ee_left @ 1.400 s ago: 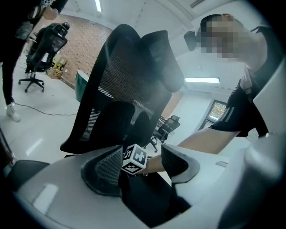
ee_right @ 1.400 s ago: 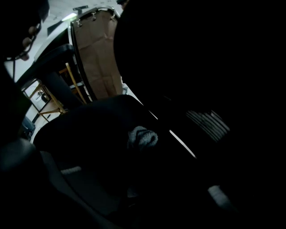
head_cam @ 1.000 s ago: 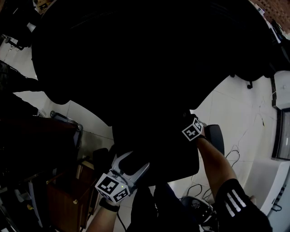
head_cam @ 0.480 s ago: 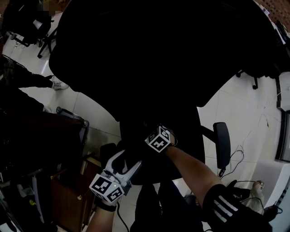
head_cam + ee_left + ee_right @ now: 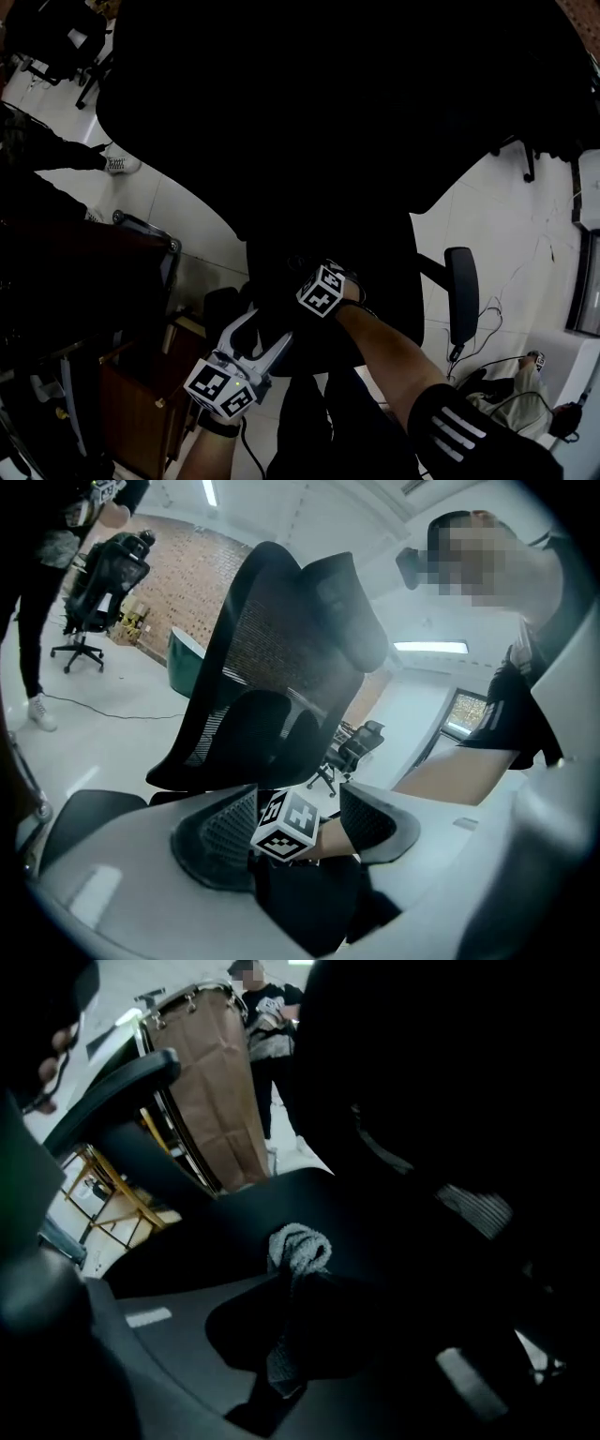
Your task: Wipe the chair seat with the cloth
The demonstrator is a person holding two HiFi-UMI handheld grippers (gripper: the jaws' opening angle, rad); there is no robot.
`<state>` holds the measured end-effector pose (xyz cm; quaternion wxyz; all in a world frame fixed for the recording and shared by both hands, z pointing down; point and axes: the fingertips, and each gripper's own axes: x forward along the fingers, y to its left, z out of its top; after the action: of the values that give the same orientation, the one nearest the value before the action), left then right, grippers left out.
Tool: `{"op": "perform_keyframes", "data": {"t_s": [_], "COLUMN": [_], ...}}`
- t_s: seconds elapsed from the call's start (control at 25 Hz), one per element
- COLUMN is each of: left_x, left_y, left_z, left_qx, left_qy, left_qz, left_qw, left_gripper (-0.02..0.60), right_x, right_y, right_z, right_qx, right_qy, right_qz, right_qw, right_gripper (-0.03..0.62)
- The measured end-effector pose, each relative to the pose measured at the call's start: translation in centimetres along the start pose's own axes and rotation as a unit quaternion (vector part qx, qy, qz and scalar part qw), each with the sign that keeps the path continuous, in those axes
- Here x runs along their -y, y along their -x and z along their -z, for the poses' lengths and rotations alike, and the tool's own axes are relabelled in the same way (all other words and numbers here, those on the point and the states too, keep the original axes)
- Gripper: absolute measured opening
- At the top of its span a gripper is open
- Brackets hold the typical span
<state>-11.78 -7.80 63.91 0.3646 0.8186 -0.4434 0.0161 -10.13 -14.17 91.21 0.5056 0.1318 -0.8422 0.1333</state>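
Observation:
The black chair seat fills the middle of the head view, under the big dark backrest. My right gripper, with its marker cube, lies over the seat's left part and is shut on a grey knitted cloth. The cloth's bunched end rests on the seat. My left gripper is at the seat's near left edge, jaws spread wide. In the left gripper view, the left gripper looks between its textured pads at the right gripper's cube.
The chair's armrest sticks out on the right above cables on the white floor. A brown wooden cabinet stands by my left arm. A person stands beyond a brown panel. More office chairs are further off.
My right gripper has swept left across the seat with the cloth, from the right side toward the left gripper. The left gripper has hardly moved.

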Motion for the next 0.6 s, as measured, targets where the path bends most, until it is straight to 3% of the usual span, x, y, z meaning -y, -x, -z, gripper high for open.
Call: {"op": "perform_keyframes", "data": {"t_s": [0.16, 0.32, 0.48, 0.6], "left_x": [1.5, 3.1, 4.0, 4.0], "left_y": [-1.1, -2.3, -2.7, -2.4], "left_z": [0.2, 0.3, 0.1, 0.1], "left_qx": [-0.003, -0.005, -0.012, -0.016], "left_qy": [0.002, -0.001, -0.009, -0.011], "left_qz": [0.017, 0.037, 0.043, 0.042], "left_qw": [0.9999, 0.9993, 0.999, 0.9989], "left_gripper": [0.298, 0.298, 0.298, 0.298], "right_x": [6.7, 12.0, 15.6, 15.7], "right_y": [4.1, 8.3, 11.8, 12.1], "right_z": [8.2, 14.5, 17.7, 17.5], "right_qx": [-0.061, -0.075, -0.093, -0.097], "right_qy": [-0.048, -0.064, -0.085, -0.097], "right_qz": [0.061, 0.102, 0.146, 0.146], "right_qw": [0.995, 0.99, 0.981, 0.98], "right_gripper": [0.031, 0.029, 0.029, 0.03]}}
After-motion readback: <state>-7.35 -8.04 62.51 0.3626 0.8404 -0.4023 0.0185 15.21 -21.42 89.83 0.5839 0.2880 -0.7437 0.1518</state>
